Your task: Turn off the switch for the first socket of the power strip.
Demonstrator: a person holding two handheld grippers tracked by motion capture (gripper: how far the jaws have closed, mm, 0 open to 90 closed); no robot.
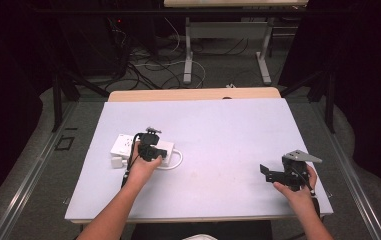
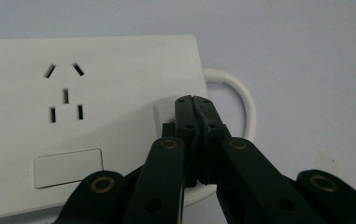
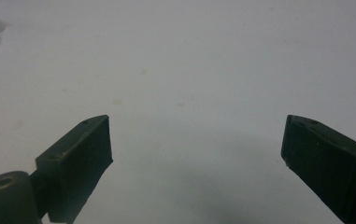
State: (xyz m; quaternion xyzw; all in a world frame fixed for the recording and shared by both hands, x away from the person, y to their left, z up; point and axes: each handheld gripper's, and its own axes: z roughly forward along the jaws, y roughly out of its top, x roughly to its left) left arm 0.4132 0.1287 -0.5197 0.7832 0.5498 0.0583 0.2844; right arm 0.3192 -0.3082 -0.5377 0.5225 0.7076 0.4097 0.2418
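White power strip (image 1: pixel 128 145) lies flat at the table's left, sockets up, white cord (image 1: pixel 175 161) looping from its right end.

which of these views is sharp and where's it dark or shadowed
High view: room around the table is nearly black, picture soft. Left gripper view: power strip sharp, evenly lit. Right gripper view: right gripper jaws slightly blurred, soft shadow on the table beneath.

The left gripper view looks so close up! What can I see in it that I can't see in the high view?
Left gripper view alone: the slots of a socket on the power strip, with the left gripper shut, its tips over a square button. High view alone: the right gripper, the person's arms, a white plug beside the strip, the floor beyond. Both: strip, its looped white cable, the table.
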